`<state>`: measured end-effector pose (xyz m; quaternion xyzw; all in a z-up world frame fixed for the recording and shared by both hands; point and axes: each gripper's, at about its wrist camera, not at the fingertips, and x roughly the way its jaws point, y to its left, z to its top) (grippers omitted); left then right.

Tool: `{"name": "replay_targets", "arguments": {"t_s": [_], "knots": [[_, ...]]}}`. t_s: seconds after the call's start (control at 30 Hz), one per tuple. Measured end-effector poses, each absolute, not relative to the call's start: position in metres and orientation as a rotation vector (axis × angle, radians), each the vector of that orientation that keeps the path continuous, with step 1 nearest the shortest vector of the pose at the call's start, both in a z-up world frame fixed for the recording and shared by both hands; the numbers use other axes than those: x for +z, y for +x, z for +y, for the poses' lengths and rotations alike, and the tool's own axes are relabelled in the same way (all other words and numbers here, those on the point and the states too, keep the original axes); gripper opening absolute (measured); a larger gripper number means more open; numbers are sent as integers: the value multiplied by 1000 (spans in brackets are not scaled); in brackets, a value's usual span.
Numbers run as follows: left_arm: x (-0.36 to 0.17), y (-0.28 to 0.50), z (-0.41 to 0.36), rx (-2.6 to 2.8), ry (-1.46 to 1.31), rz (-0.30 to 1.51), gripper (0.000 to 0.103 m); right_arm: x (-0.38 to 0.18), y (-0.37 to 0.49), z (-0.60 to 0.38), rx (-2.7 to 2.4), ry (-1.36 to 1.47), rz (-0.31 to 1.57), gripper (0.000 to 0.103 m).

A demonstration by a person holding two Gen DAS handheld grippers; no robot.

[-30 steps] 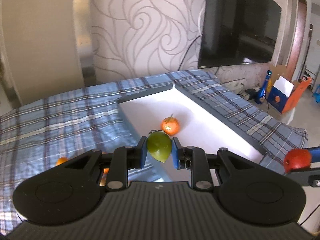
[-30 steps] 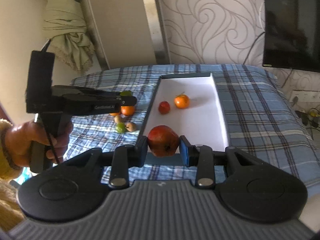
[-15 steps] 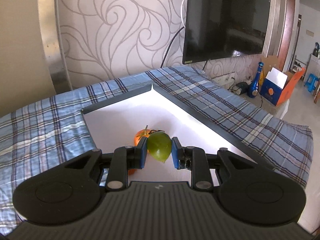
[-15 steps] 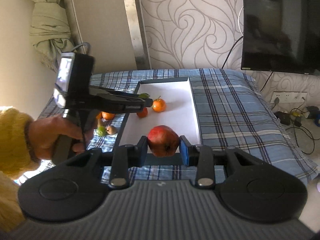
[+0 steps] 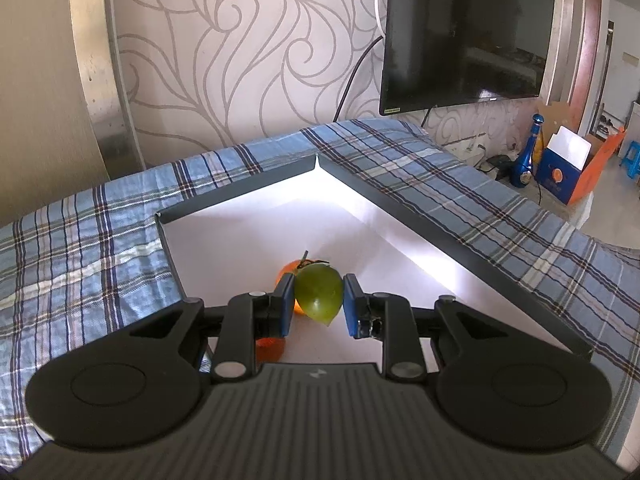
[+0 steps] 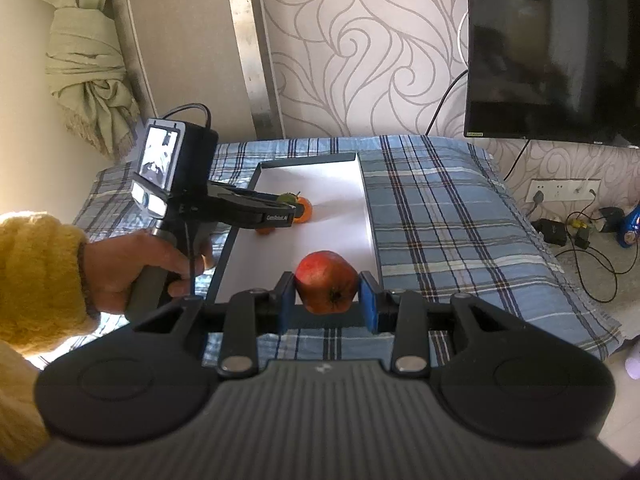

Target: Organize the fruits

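Fruit sits in both our grippers: our left gripper [image 5: 319, 299] is clamped on a green fruit [image 5: 319, 295] above the white tray [image 5: 248, 236], just in front of the orange [image 6: 303, 209] lying on the tray floor, with a small red fruit [image 5: 270, 349] close beside that orange. Our right gripper [image 6: 327, 298] pinches a red apple [image 6: 326, 282] over the tray's near end. Around the tray lies the plaid cloth [image 6: 440, 216], and a hand [image 6: 132, 268] in a yellow sleeve [image 6: 38, 276] grips the left tool's handle.
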<state>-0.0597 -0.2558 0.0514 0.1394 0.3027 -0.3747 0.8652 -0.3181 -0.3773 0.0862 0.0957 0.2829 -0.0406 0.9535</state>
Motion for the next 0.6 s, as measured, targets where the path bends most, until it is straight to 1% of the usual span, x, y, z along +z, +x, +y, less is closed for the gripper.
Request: {"name": "replay_targets", "arguments": {"t_s": [0.37,0.4,0.43,0.47,0.5,0.53,0.6], "knots": [[47,-58,-257,-753,312,652,31,89,-316,-373,-52,177,563,37],[49,-58,-257,-753,311,646,35,89,-316,-373,-47,174,563,37],[51,-59,-257,-748,310,638,49,90,-315,-373,-43,173,562,37],[53,-60,-256,-741,310,627,57,90,-315,-372,-39,173,561,37],[56,-61,-256,-734,309,613,70,91,-314,-371,-35,172,559,37],[59,-63,-254,-730,305,597,74,91,-314,-371,-30,171,558,37],[64,-66,-252,-733,301,577,74,90,-312,-371,-18,170,557,37]]}}
